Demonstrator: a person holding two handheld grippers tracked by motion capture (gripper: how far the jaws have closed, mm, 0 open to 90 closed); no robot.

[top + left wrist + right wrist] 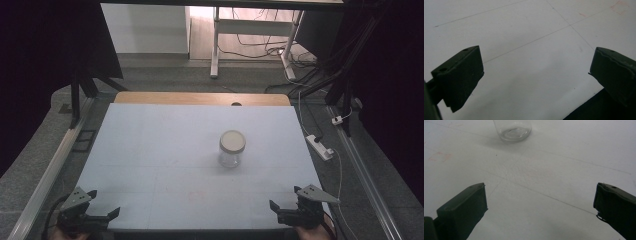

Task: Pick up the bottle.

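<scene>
A clear glass jar (232, 149) with a pale lid stands upright a little right of the middle of the high view, on the light blue table (150, 150), with bare surface all around it and every table edge well away. Both tongs sit at the near edge: the left gripper (102, 205) at lower left, the right gripper (285, 197) at lower right, each with jaws spread wide and holding nothing. In the right gripper view the jar's base (512, 130) shows at top centre, well apart from the jaws.
</scene>
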